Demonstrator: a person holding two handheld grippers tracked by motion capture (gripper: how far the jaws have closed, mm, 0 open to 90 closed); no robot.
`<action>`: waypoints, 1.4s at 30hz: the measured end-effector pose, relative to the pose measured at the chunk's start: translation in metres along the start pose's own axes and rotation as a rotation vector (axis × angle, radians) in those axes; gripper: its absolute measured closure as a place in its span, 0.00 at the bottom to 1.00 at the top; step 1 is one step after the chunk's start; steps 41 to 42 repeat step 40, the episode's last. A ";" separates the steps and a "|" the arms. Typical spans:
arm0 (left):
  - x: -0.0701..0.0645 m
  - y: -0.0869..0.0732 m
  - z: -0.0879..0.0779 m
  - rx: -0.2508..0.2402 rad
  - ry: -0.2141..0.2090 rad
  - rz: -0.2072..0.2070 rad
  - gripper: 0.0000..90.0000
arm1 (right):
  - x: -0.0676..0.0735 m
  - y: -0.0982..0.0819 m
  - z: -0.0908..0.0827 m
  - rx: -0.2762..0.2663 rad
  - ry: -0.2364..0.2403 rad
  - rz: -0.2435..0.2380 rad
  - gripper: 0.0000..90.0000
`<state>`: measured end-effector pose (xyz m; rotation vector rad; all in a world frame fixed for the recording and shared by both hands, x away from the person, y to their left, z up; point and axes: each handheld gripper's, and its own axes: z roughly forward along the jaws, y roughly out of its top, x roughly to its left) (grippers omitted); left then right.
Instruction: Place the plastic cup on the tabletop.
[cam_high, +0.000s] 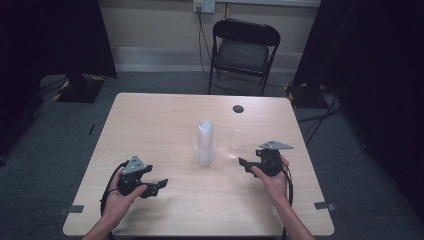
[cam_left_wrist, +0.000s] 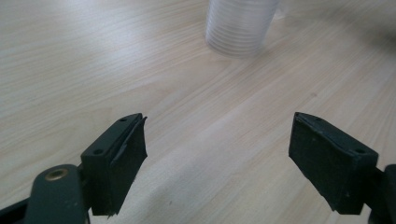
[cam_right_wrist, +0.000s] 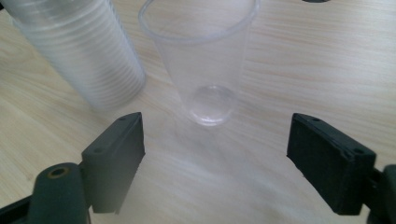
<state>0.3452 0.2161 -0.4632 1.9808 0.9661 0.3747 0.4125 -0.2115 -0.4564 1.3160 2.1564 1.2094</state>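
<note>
A tall stack of clear plastic cups (cam_high: 205, 142) stands upside down near the middle of the wooden table (cam_high: 165, 115). Just to its right a single clear cup (cam_high: 236, 144) stands upright. My right gripper (cam_high: 247, 161) is open close in front of that cup; in the right gripper view the single cup (cam_right_wrist: 205, 60) sits just beyond the gripper (cam_right_wrist: 215, 158), untouched, with the stack (cam_right_wrist: 79, 51) to its left. My left gripper (cam_high: 156, 187) is open at the front left, empty. In the left gripper view the stack (cam_left_wrist: 240, 28) stands well beyond the gripper (cam_left_wrist: 217, 154).
A small dark round disc (cam_high: 238, 108) lies on the table behind the cups. A black folding chair (cam_high: 243, 50) stands beyond the far edge. Dark curtains hang at both sides. Bare wood lies across the table's left half and front.
</note>
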 end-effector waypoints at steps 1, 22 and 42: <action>-0.001 0.000 0.001 -0.002 -0.004 -0.008 0.21 | 0.000 -0.002 -0.003 0.003 -0.007 -0.001 0.22; -0.007 -0.001 -0.002 -0.016 -0.050 -0.008 0.20 | 0.008 -0.038 -0.067 -0.004 0.009 0.005 0.22; -0.008 -0.004 0.003 0.028 -0.022 -0.011 0.20 | -0.013 -0.071 -0.085 0.006 -0.057 0.094 0.21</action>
